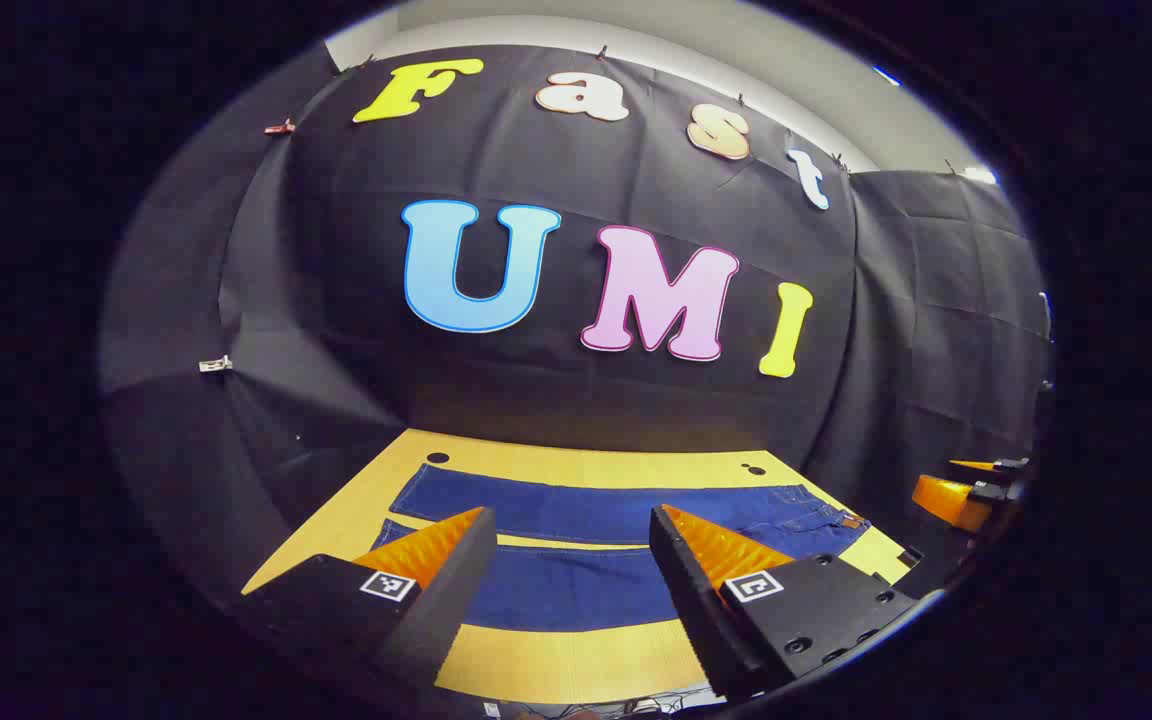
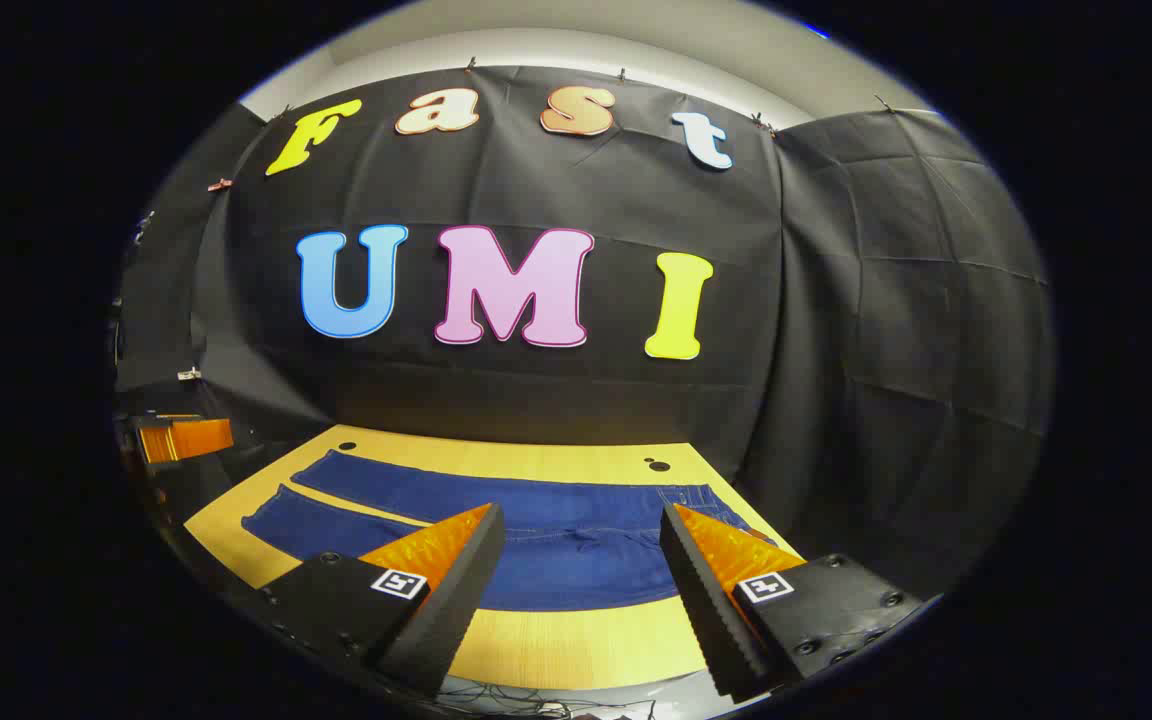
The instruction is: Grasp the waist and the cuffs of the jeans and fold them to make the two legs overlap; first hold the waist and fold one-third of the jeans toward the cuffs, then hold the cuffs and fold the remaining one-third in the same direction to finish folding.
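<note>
Jaws apart, both grippers | jeans (image 1: 576,545) flat on table (image 1: 576,665), ahead, untouched

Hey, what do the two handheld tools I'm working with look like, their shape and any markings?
The left tool and right tool look alike. Each has two wedge-shaped fingers tapering to points, with finely ridged inner faces, set on blocky mounts with round screw holes. Each mount carries a small square black-and-white marker tag.

No readable text; square coded marker (image 1: 387,586) on each claw finger, undecipherable.
</note>
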